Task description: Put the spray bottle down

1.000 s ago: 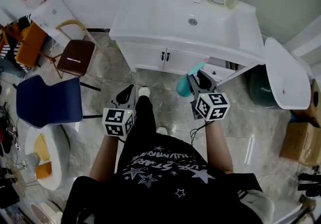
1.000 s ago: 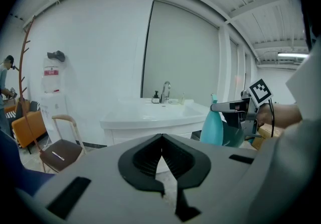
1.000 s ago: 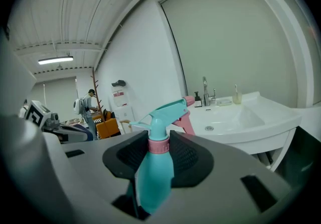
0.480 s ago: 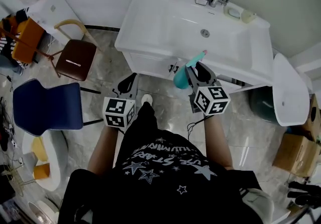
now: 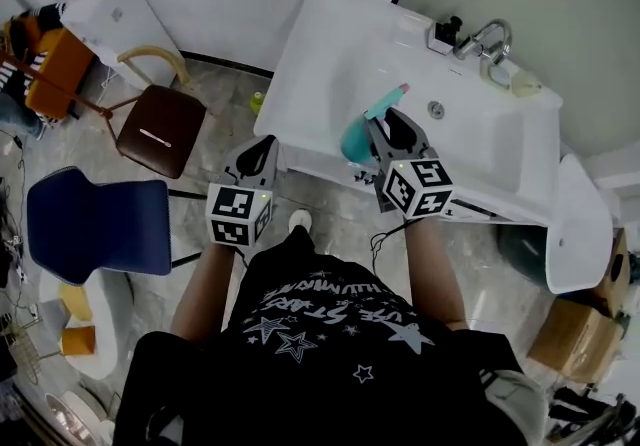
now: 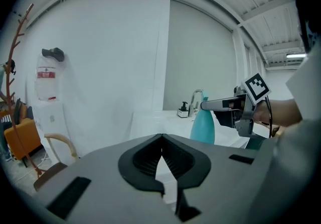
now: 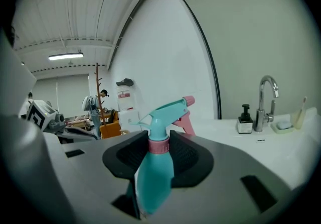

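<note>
A teal spray bottle [image 7: 153, 168] with a pink collar and pink nozzle hangs upright in my right gripper [image 7: 160, 138], whose jaws are shut on its neck. In the head view the spray bottle [image 5: 353, 141] and right gripper [image 5: 385, 126] are over the front part of the white vanity top [image 5: 330, 54], above the surface. My left gripper [image 5: 258, 149] is at the vanity's left front corner, shut and holding nothing. In the left gripper view the left gripper [image 6: 161, 137] has its tips together, and the spray bottle [image 6: 203, 127] hangs from the right gripper [image 6: 225, 103] to the right.
The sink basin [image 5: 470, 124] has a faucet [image 5: 485, 34], a dark soap dispenser [image 5: 445, 32] and a soap dish [image 5: 523, 82] at its back edge. A brown chair [image 5: 160, 129] and a blue chair [image 5: 95, 219] stand on the left. A toilet [image 5: 580, 224] is on the right.
The person has walked up to the vanity. Both grippers moved forward; the bottle went from in front of the cabinet doors to over the countertop.
</note>
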The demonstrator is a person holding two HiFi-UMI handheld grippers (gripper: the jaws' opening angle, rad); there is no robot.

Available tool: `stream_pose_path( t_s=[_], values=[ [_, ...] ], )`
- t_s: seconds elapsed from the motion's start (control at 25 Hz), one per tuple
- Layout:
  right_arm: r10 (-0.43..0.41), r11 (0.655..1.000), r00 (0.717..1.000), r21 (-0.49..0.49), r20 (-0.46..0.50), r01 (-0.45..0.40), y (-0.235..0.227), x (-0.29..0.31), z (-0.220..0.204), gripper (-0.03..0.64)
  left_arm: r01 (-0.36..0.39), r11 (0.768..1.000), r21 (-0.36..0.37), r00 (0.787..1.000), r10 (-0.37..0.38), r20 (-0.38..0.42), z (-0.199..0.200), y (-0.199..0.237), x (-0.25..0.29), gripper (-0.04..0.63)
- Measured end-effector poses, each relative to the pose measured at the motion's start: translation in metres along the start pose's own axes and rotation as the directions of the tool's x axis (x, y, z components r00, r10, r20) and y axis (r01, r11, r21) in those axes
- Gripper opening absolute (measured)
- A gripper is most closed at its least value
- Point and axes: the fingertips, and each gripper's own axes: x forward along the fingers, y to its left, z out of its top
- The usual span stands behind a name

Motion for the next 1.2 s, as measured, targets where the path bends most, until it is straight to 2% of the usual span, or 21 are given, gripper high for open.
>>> stream_pose_path(
  t_s=[0.28,0.56,0.8,1.2],
  values=[
    [0.050,0.999,0.999,-0.013,-0.017,-0.051,0.013,0.076,-0.001,0.144,-0.017,1.000,-0.018,1.000,0.017,-0.019,0.001,0.049,0.024,0.015],
    [0.105,0.994,0.994,-0.031,-0.040,-0.106,0.025,0.126,-0.013,0.144,-0.035,0.999,-0.041,0.999,0.034,-0.033,0.000,0.077,0.043,0.017],
    [0.128,0.991,0.990,-0.039,-0.060,-0.130,0.030,0.146,-0.026,0.144,-0.048,0.997,-0.055,0.998,0.045,-0.053,-0.009,0.088,0.047,0.015],
    [0.167,0.983,0.986,-0.080,-0.007,-0.167,0.040,0.144,-0.031,0.146,-0.062,0.996,-0.060,0.996,0.059,-0.061,-0.012,0.091,0.048,0.015]
  ],
)
